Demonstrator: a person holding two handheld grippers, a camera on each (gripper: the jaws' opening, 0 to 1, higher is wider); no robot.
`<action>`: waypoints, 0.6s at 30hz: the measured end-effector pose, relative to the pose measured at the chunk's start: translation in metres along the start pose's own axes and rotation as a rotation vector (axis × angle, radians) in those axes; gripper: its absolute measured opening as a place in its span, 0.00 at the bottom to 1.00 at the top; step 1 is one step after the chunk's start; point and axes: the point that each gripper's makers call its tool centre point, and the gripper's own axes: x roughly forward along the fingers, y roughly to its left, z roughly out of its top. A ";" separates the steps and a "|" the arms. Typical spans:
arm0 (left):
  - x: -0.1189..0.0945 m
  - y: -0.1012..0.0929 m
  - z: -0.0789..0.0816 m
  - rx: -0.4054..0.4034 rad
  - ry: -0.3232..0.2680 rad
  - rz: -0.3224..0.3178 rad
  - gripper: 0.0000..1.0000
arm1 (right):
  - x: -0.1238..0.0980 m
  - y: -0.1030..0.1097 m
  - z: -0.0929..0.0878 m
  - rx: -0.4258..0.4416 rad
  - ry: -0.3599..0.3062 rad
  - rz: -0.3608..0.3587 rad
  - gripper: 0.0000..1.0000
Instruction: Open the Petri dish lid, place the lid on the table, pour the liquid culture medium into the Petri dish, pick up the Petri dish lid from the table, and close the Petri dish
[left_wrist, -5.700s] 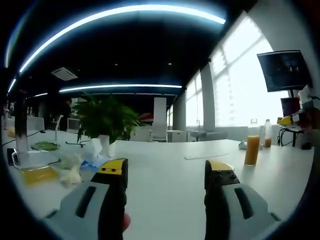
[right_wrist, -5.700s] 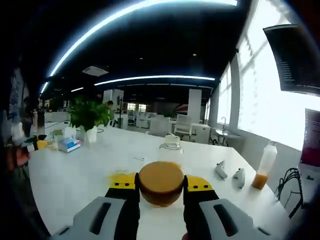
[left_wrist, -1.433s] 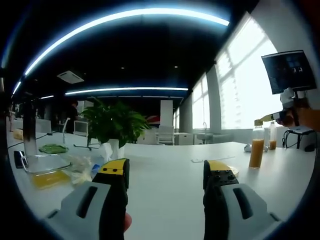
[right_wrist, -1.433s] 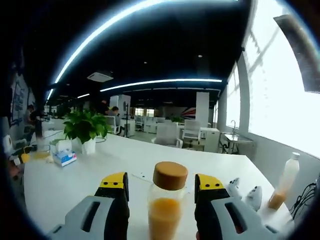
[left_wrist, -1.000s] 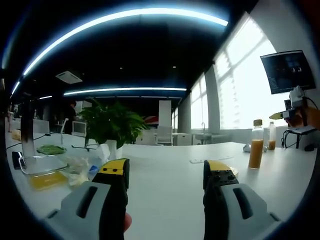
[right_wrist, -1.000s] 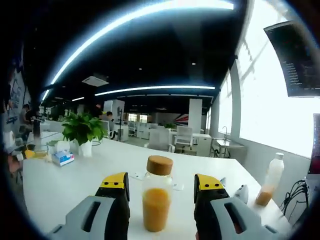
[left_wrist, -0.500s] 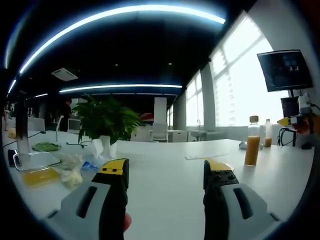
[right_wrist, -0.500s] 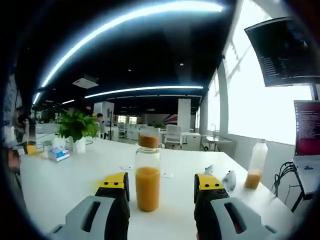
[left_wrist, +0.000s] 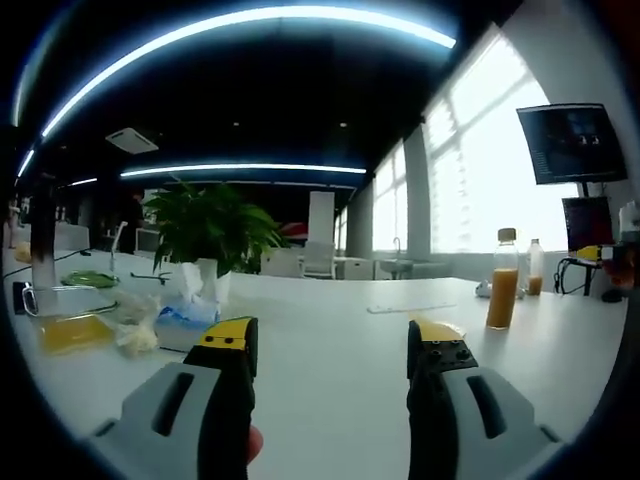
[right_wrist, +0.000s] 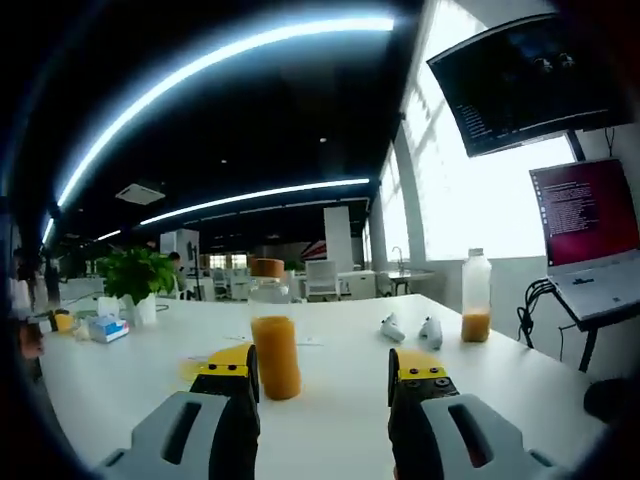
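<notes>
Right gripper (right_wrist: 322, 372) beside bottle (right_wrist: 274, 342), apart.

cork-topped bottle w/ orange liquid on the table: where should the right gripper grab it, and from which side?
Grip the bottle on its straight cylindrical body, probably below the shoulder, coming in level from the side the right gripper already faces. It stands upright on the table, so the walls suit the two jaws, which stand open and look wide enough. The cork lid is likely a less secure hold.

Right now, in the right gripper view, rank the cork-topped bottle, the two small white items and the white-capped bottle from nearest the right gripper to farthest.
1. cork-topped bottle, just ahead of the right gripper, by its left jaw.
2. two small white items, farther back, right of centre.
3. white-capped bottle, farthest right, only slightly beyond them.
</notes>
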 end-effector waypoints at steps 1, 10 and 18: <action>-0.001 0.002 0.000 -0.003 -0.001 0.008 0.52 | -0.003 0.000 -0.003 -0.006 0.000 -0.004 0.47; -0.003 0.009 -0.003 -0.004 0.004 0.038 0.51 | -0.009 0.007 -0.014 -0.071 0.019 -0.005 0.47; -0.005 0.010 0.001 -0.006 -0.009 0.039 0.51 | -0.008 0.012 -0.013 -0.069 0.015 -0.002 0.46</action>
